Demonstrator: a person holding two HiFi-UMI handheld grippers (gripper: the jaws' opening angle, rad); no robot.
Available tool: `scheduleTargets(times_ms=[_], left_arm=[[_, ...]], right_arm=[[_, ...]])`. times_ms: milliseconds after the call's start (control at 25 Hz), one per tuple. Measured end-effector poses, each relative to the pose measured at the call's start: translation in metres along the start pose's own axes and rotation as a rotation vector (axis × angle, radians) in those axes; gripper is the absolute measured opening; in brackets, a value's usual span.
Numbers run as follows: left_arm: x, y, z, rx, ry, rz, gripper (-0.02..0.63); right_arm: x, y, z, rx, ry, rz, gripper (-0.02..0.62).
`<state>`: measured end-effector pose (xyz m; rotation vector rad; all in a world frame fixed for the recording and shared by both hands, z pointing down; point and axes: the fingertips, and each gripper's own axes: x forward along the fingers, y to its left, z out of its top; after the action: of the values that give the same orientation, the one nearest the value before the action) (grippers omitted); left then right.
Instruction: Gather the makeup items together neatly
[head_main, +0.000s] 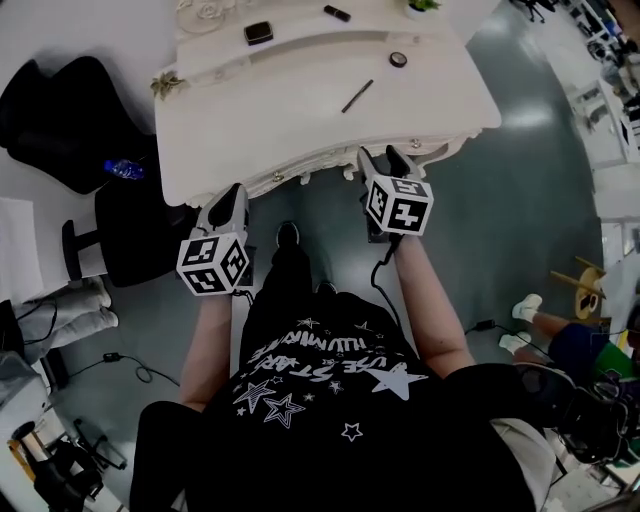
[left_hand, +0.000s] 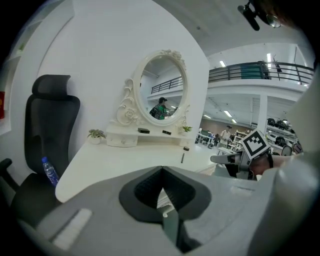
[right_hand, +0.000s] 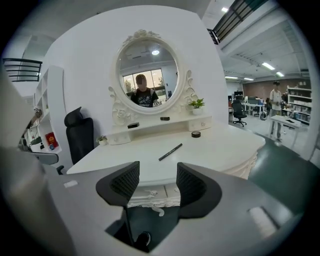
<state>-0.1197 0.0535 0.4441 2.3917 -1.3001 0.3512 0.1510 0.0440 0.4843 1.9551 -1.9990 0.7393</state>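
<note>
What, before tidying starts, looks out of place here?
The dark pencil lies slanted on the tabletop; the round pot sits apart near the shelf; a dark case and dark stick lie spaced along it. Scattered, nothing spilled.

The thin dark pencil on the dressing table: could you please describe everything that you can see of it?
The pencil is a slim, straight, dark stick, too small here to tell its tip from its cap. It lies flat and slantwise on the white tabletop, near the middle, well apart from the small round dark pot farther back. Only the tabletop touches it.
</note>
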Motion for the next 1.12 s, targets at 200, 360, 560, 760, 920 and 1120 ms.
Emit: scheduleTargets(times_ms=[200, 360, 560, 760, 920, 1120], left_arm=[[0.051, 0.028, 0.021, -0.007, 0.026, -0.041, 0.002], [0.087, 0.045, 0.035, 0.005, 0.051, -0.079, 0.002], [0.124, 0.064, 0.048, 0.004, 0.087, -0.126, 0.002], [0.153, 0.078, 0.055, 0.004, 0.112, -0.159, 0.002], [0.168, 0.083, 0.057, -0.001, 0.131, -0.183, 0.002], [0.179, 0.089, 0.056, -0.002, 0.152, -0.204, 0.002]], right_arm=[[0.049, -0.002, 0.019, 0.038, 0.035, -0.044, 0.252], [0.090, -0.005, 0.029, 0.076, 0.076, -0.094, 0.239], [0.131, -0.015, 0.035, 0.148, 0.142, -0.181, 0.205], [0.158, -0.026, 0.034, 0.169, 0.195, -0.269, 0.186], [0.171, -0.035, 0.030, 0.180, 0.227, -0.324, 0.175], [0.181, -0.044, 0.026, 0.206, 0.246, -0.370, 0.170]])
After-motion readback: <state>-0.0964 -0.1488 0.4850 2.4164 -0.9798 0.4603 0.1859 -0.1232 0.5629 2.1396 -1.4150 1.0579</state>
